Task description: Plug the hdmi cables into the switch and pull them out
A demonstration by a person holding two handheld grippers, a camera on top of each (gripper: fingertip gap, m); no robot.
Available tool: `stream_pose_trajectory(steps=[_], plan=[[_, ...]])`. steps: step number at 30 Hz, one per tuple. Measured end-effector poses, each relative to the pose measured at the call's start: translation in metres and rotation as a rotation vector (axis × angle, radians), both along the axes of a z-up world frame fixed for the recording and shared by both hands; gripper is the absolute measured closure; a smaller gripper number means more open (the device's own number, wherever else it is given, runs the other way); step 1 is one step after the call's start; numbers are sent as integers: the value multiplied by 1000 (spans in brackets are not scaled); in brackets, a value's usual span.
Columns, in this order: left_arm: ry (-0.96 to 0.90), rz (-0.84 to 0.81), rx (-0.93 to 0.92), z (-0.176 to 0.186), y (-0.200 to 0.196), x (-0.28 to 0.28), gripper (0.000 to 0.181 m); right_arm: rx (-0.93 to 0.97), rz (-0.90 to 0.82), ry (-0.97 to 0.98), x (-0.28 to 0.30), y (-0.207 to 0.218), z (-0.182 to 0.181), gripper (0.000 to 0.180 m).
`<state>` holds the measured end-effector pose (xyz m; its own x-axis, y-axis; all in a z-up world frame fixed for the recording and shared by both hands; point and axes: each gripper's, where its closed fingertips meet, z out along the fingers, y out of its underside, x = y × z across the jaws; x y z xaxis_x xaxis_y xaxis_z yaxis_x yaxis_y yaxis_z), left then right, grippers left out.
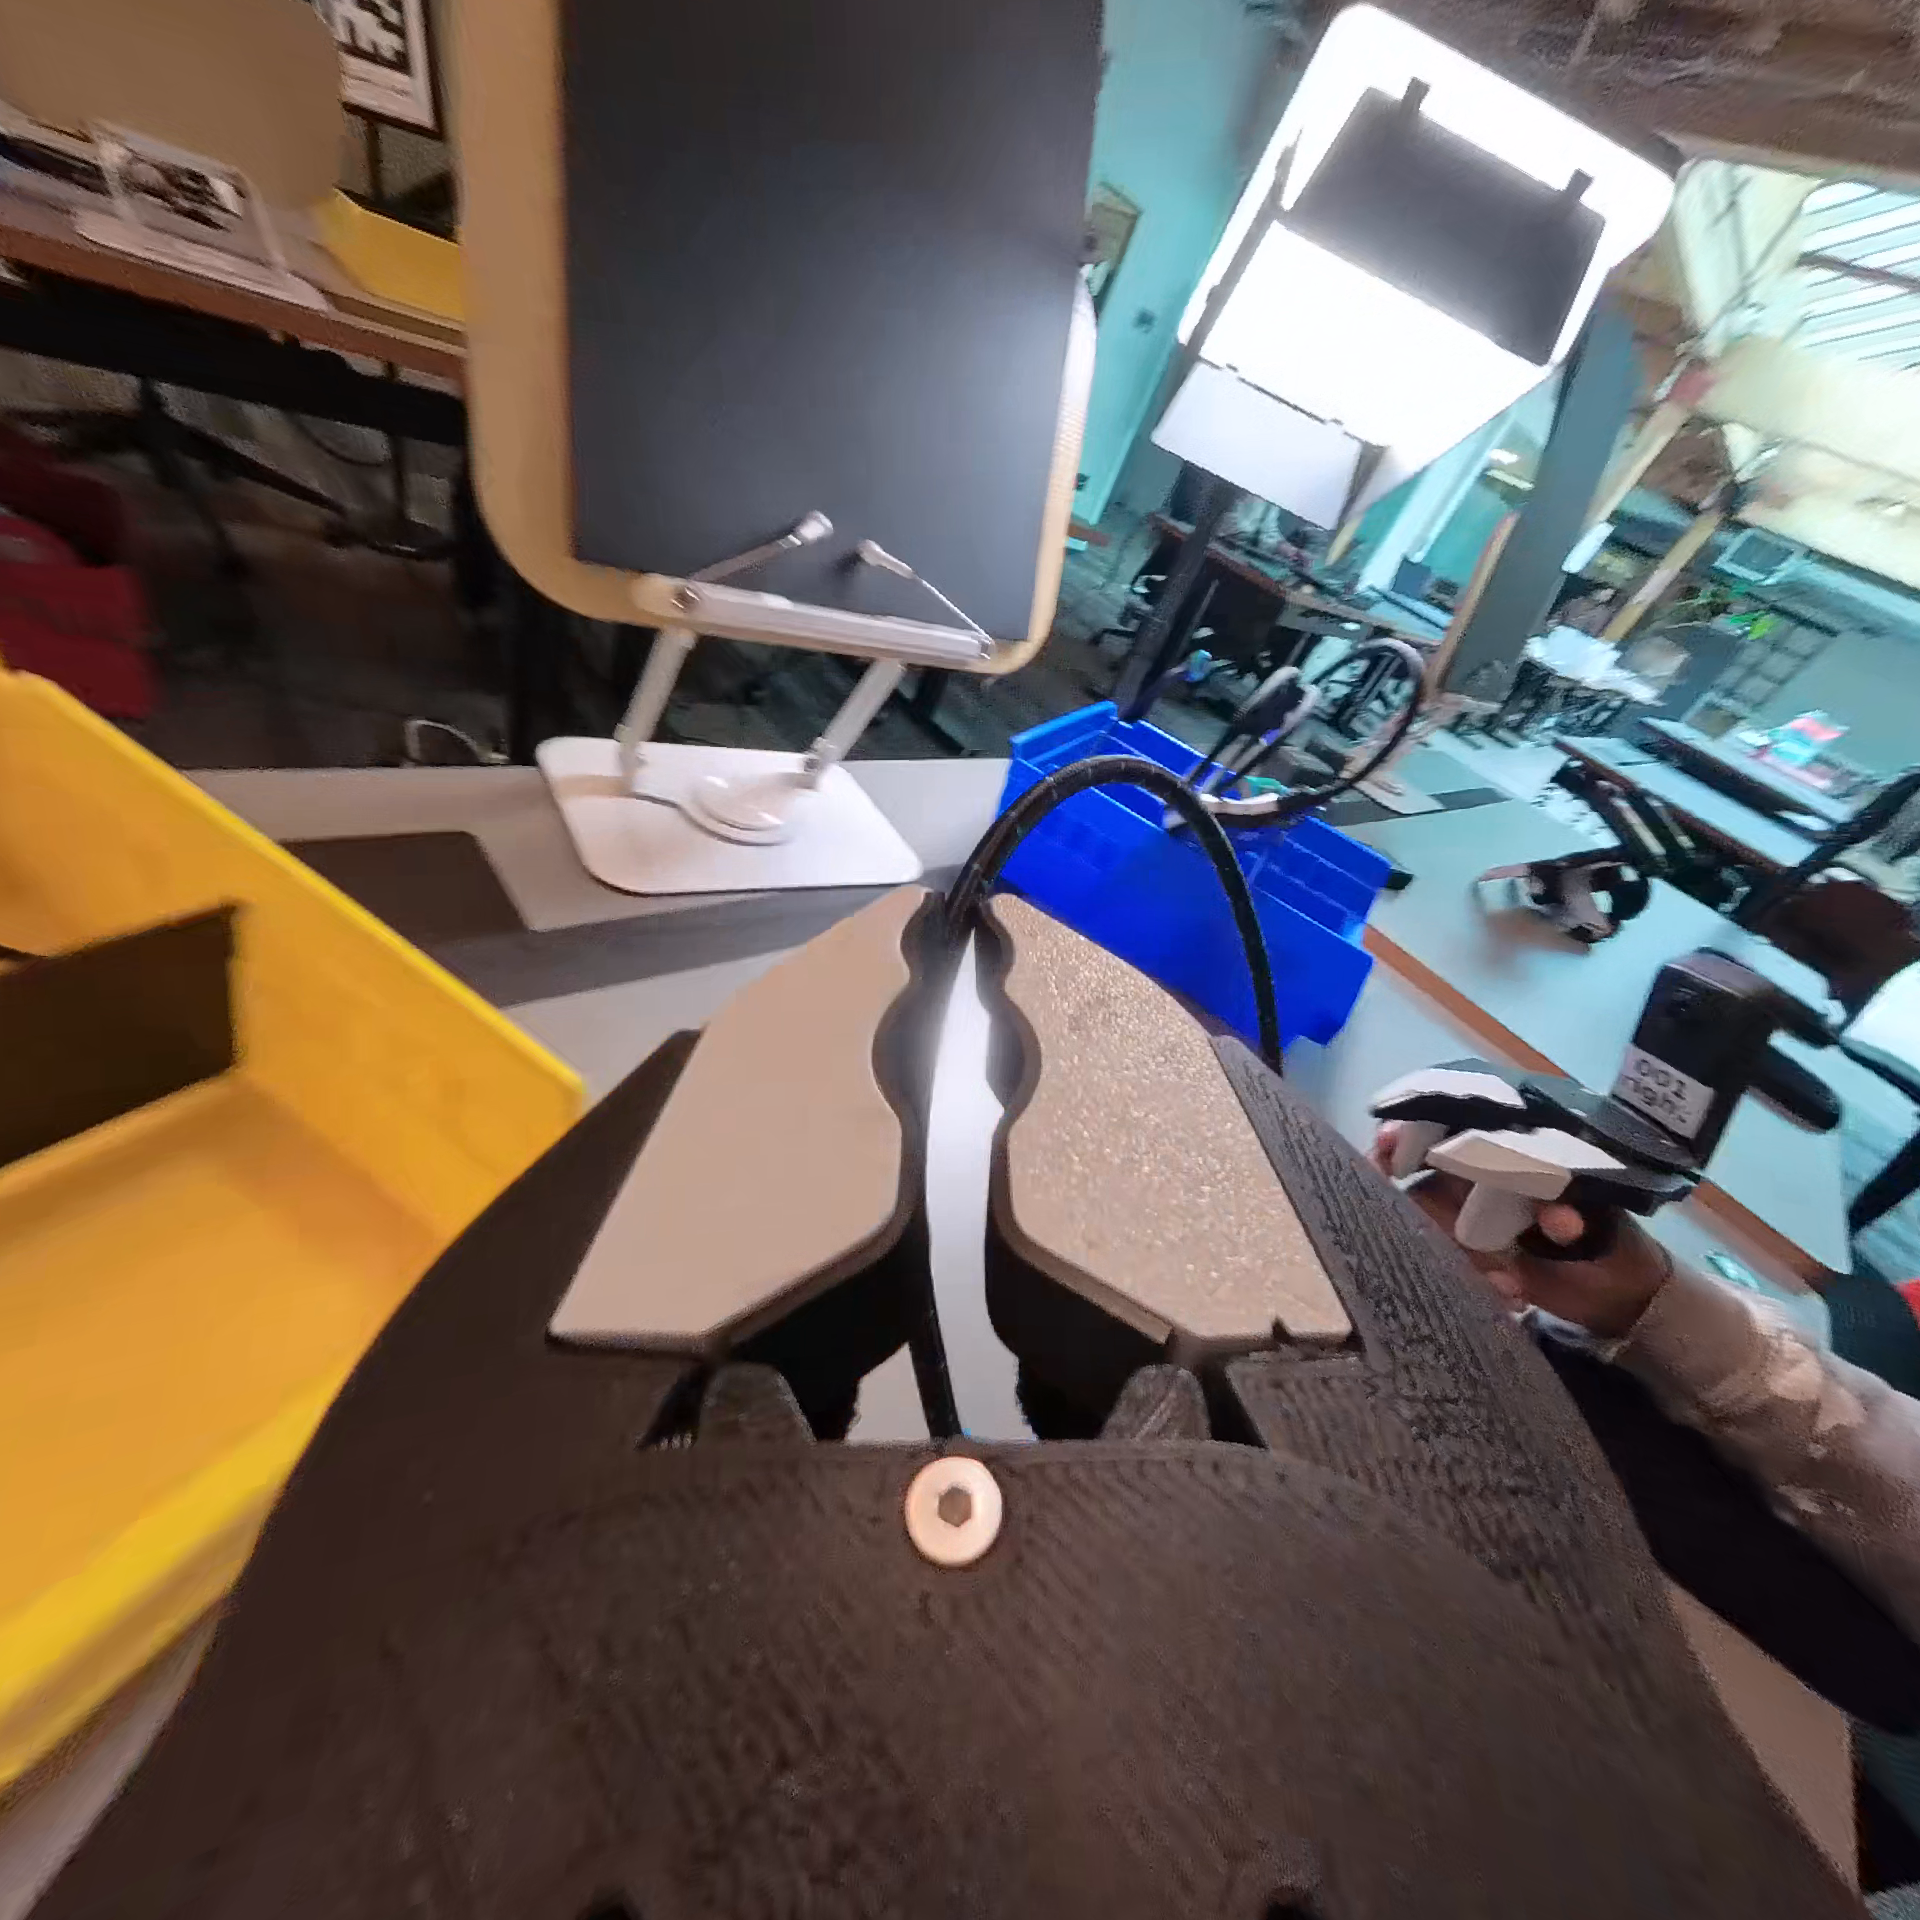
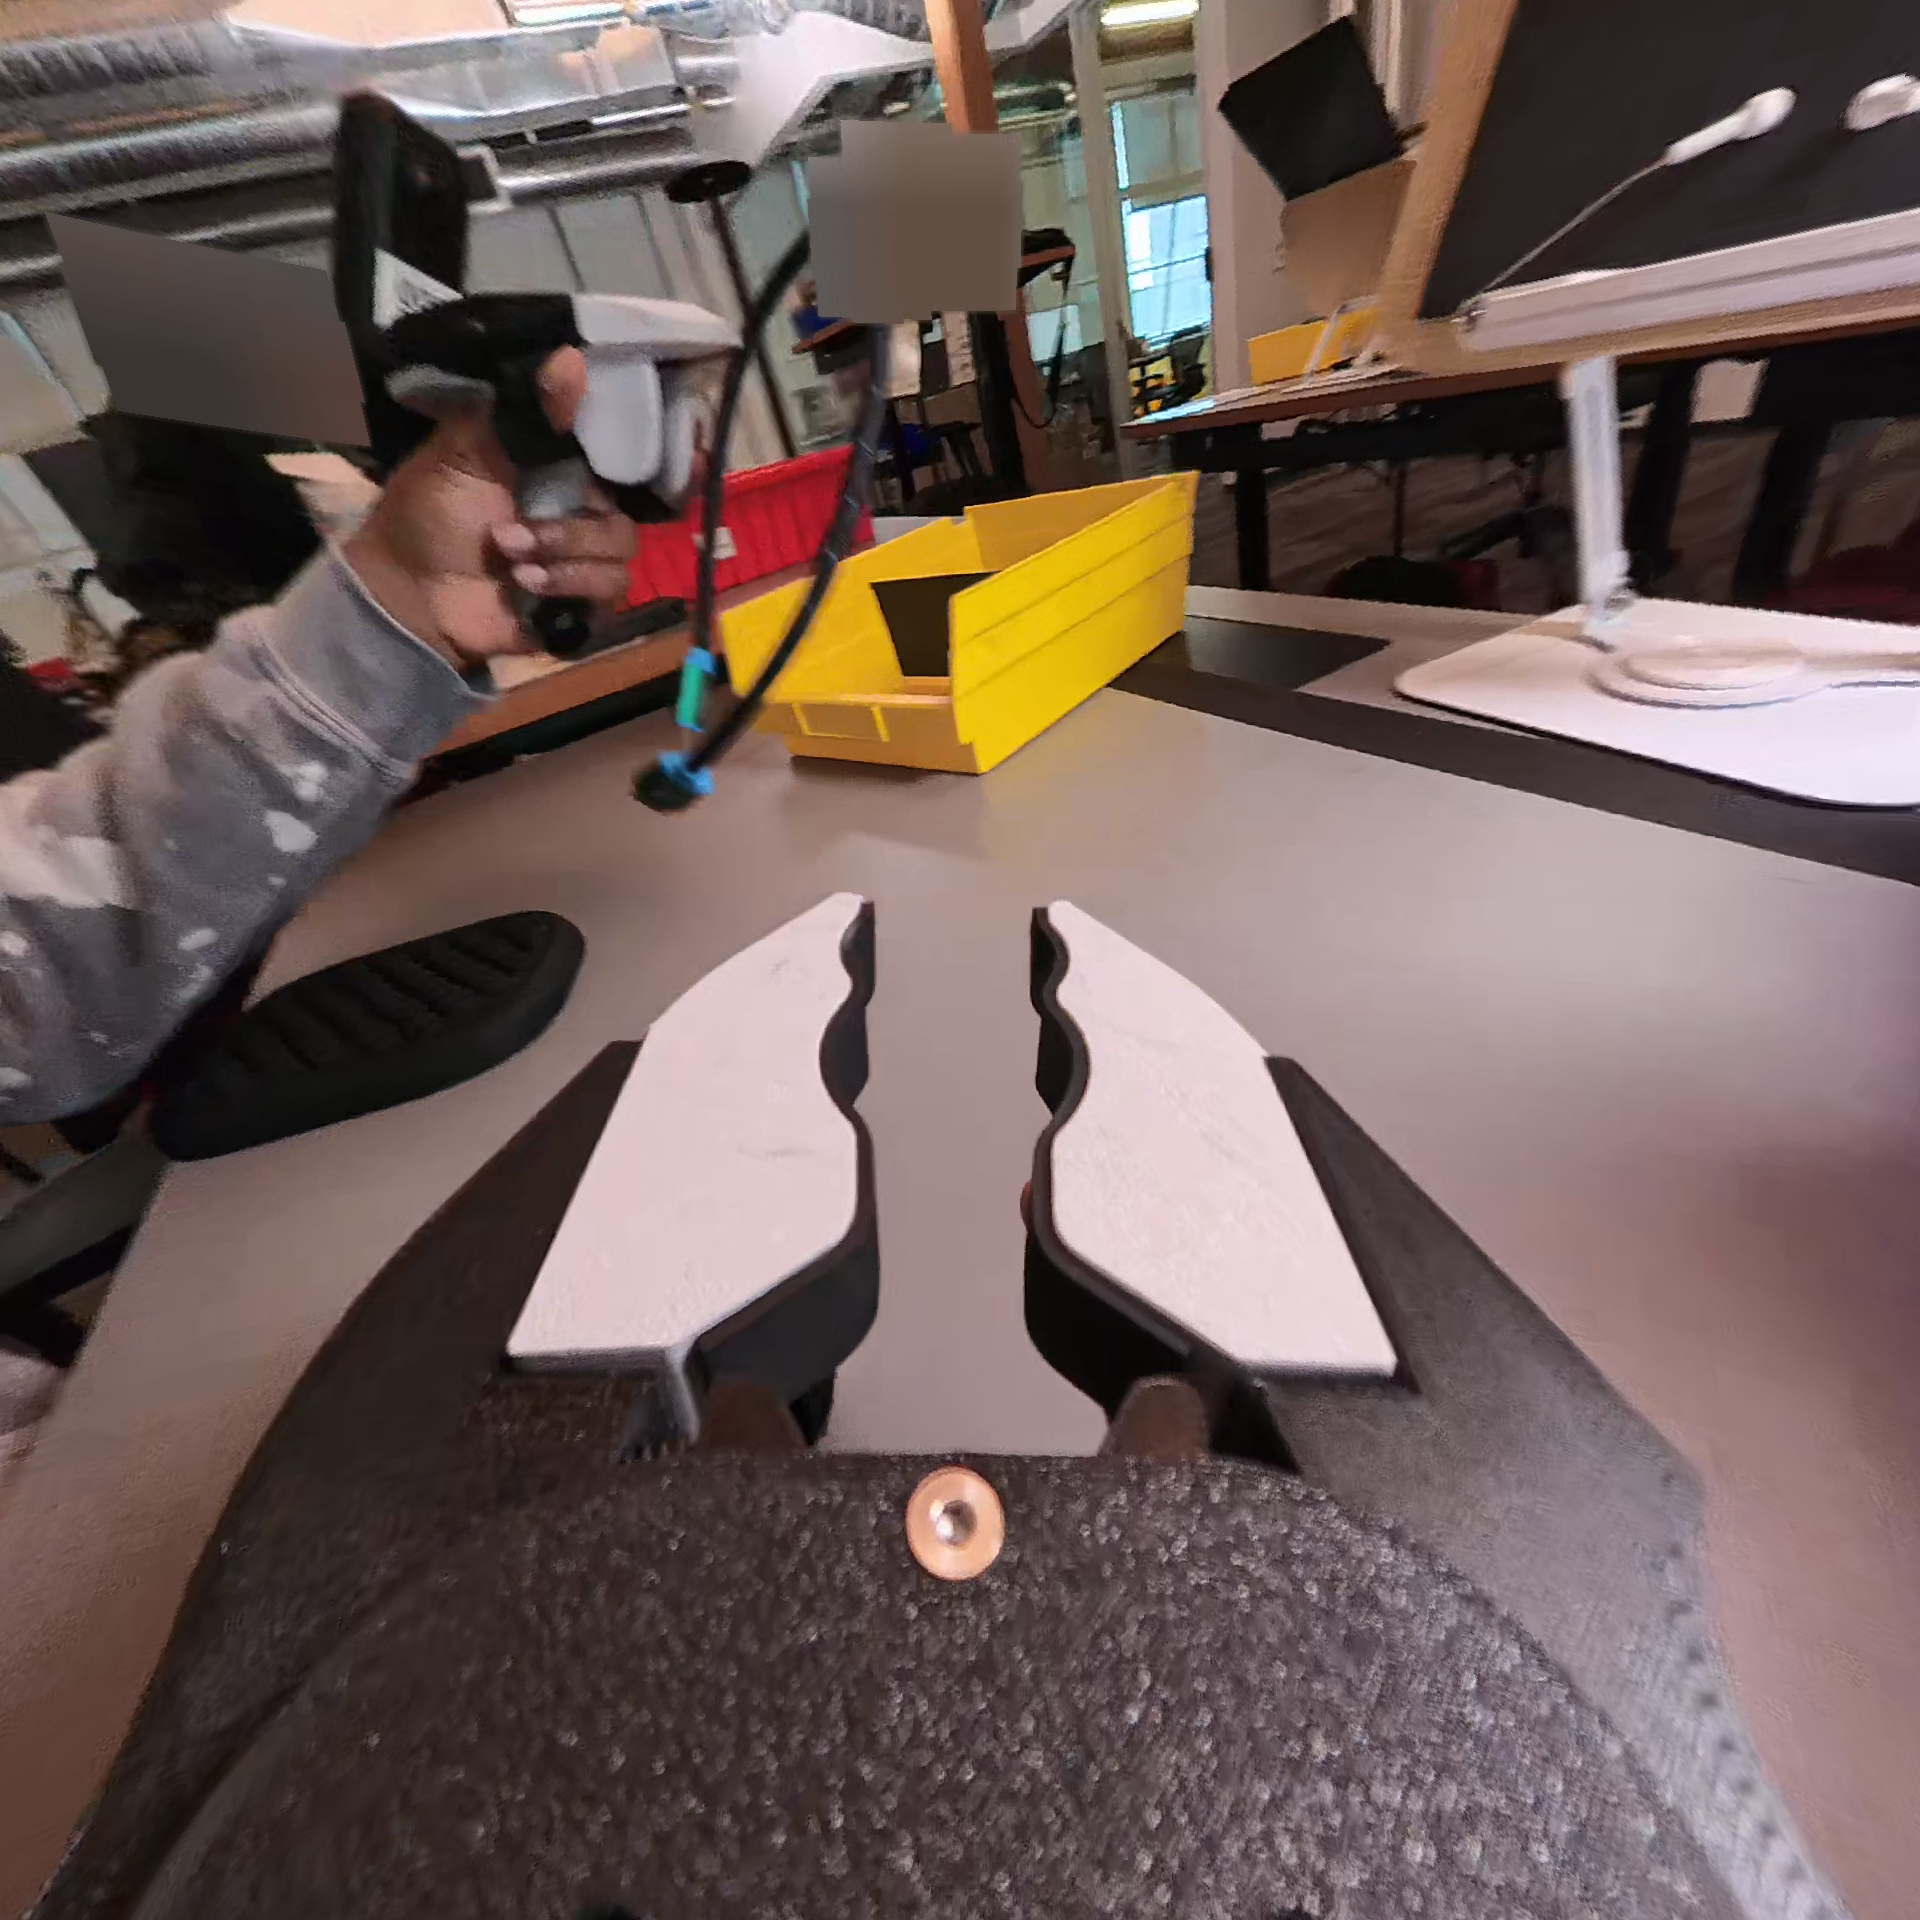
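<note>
My left gripper [image 1: 961,914] is shut on a thin black cable [image 1: 1143,774] that arches up out of the fingertips and drops to the right. In the right wrist view the left gripper [image 2: 644,416] is raised at the upper left in a person's hand. The cable [image 2: 727,447] hangs from it in two strands with blue and green connector ends [image 2: 681,774] just above the grey table [image 2: 1143,883]. My right gripper [image 2: 951,914] is open and empty, low over the table. It also shows in the left wrist view [image 1: 1455,1132]. No switch shows in either view.
A yellow bin [image 2: 1039,582] stands on the table behind the hanging cable, and close on the left in the left wrist view [image 1: 260,1143]. A blue bin [image 1: 1143,862] holds more cables. A white stand [image 2: 1662,696] carries a dark board. A black armrest [image 2: 384,1018] lies left.
</note>
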<state>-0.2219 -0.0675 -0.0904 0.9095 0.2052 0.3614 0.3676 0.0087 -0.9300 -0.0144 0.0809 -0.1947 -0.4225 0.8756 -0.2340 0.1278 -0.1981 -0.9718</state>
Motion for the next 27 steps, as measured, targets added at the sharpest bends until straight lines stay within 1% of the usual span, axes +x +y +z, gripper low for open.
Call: stream_pose_trajectory(steps=[2,3,6,7,9,10,13,16,18,20,23,27], plan=[[-30,-25,25,-16,17,17,175,-12,52,-7,-6,-20,5,145],[-41,-47,35,-22,25,25,175,2,55,-17,-11,-26,6,137],[-56,-144,62,-29,49,49,176,22,55,-67,-28,-35,5,117],[-57,-176,58,-31,56,58,178,17,55,-97,-33,-36,4,114],[-53,-254,86,-27,65,78,180,27,29,-101,-42,-33,3,124],[-30,-281,87,-27,68,86,181,48,-13,-96,-48,-26,3,125],[50,-263,28,-34,68,86,180,121,-93,-116,-59,-3,-1,125],[43,-220,20,-40,60,73,180,79,-107,-121,-58,9,-3,131],[75,-152,13,-44,52,56,180,49,-118,-121,-56,15,-8,135],[98,-79,13,-42,41,36,180,44,-126,-133,-52,21,-13,135],[149,63,-12,-29,16,-8,173,39,-137,-131,-43,29,-15,137],[179,204,-124,-18,-18,-74,167,17,-148,-124,-35,39,-15,139]])
